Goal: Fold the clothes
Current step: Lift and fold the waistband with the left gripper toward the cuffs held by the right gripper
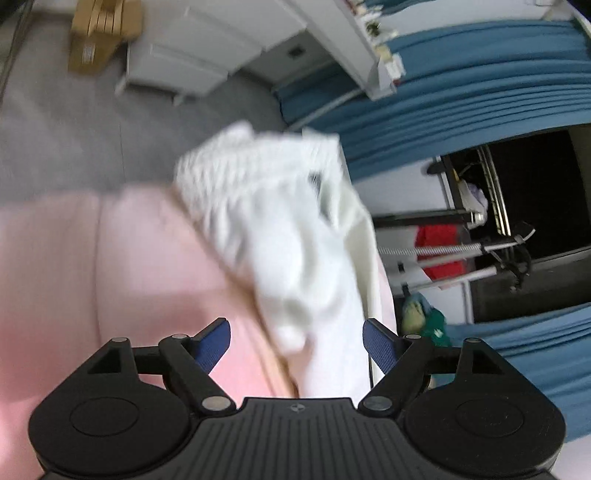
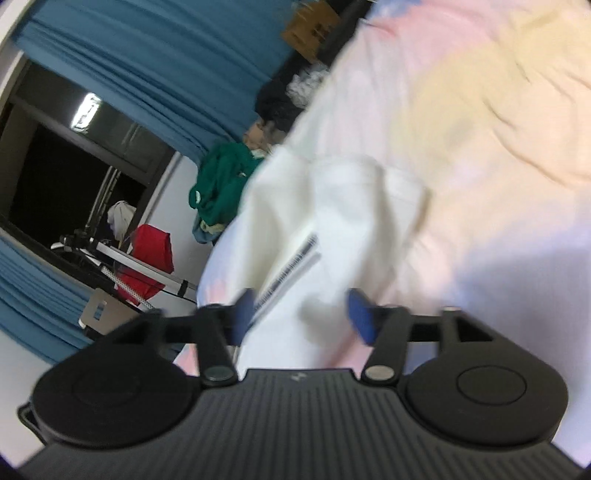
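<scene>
— Where do we stand? The white garment (image 1: 295, 236) lies rumpled on the pink bedding (image 1: 110, 251), nothing neatly folded that we can see.

— Agreed, most is left. Our left gripper (image 1: 297, 343) and right gripper (image 2: 301, 314) both gape wide, holding nothing.

— Only the right view shows a striped tag (image 2: 291, 266); the left shows a cardboard box (image 1: 103, 33).

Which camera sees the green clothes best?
The right wrist view: the green clothes show as a big crumpled pile beside the bed. The left wrist view catches only a small, dim bit near the blue curtain.
</scene>
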A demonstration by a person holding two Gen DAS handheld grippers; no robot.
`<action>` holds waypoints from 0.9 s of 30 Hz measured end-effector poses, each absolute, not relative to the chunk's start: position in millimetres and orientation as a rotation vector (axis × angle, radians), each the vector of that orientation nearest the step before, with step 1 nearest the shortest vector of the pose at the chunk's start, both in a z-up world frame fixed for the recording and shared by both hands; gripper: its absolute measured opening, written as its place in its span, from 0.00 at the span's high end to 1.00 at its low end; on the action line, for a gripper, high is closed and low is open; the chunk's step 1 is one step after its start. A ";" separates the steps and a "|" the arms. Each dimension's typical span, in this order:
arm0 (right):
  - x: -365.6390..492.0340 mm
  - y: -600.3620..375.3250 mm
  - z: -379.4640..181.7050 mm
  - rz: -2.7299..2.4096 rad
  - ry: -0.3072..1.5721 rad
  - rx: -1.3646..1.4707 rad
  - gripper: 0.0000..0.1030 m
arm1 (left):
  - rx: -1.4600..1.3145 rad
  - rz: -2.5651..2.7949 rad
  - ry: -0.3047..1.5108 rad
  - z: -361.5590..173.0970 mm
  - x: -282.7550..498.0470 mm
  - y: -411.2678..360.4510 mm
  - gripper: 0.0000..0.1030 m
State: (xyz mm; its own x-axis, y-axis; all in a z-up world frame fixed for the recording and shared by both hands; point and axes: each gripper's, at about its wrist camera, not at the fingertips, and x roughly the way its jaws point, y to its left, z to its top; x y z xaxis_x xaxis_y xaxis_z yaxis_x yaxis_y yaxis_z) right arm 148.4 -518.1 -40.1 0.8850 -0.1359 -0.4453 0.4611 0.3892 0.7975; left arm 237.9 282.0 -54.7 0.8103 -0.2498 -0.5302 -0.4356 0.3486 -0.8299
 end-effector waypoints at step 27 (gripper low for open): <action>225.9 -538.4 -92.8 -0.350 0.260 1.179 0.83 | -1.102 0.142 0.445 -76.2 287.5 242.0 0.84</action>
